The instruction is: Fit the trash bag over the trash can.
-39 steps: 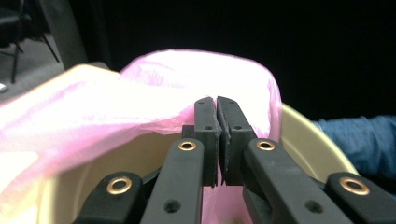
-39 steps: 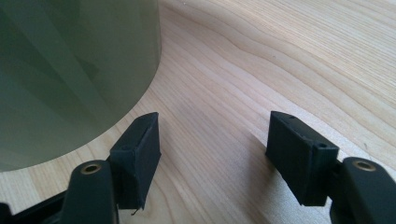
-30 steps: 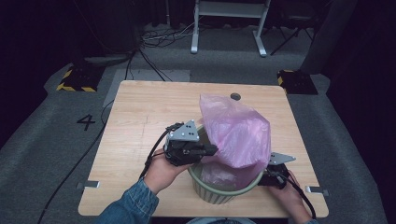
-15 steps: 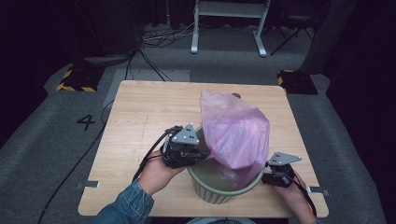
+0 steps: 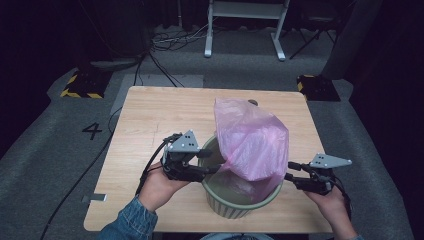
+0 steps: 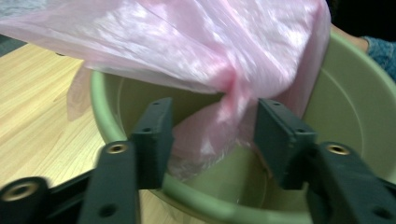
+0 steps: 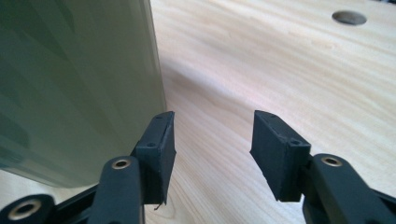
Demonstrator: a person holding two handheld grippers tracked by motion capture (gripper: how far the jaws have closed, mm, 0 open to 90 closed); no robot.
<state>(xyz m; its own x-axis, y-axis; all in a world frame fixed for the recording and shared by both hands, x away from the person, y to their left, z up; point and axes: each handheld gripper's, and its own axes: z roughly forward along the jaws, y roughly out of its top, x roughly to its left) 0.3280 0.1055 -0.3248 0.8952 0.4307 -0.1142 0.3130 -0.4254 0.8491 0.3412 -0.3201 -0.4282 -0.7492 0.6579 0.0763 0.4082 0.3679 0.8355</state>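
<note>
As a person's left hand (image 5: 159,187) held it near the table's (image 5: 150,120) front edge, the left gripper (image 5: 210,170) reached over the rim of a green bin (image 5: 235,202), its jaws spread wide around a fold of the pink plastic bag (image 5: 252,142) without closing on it. The bag billowed above the bin, its lower end tucked inside. At the front right corner, the right gripper (image 5: 288,175) sat just beside the bin's outer wall, jaws parted and holding nothing.
</note>
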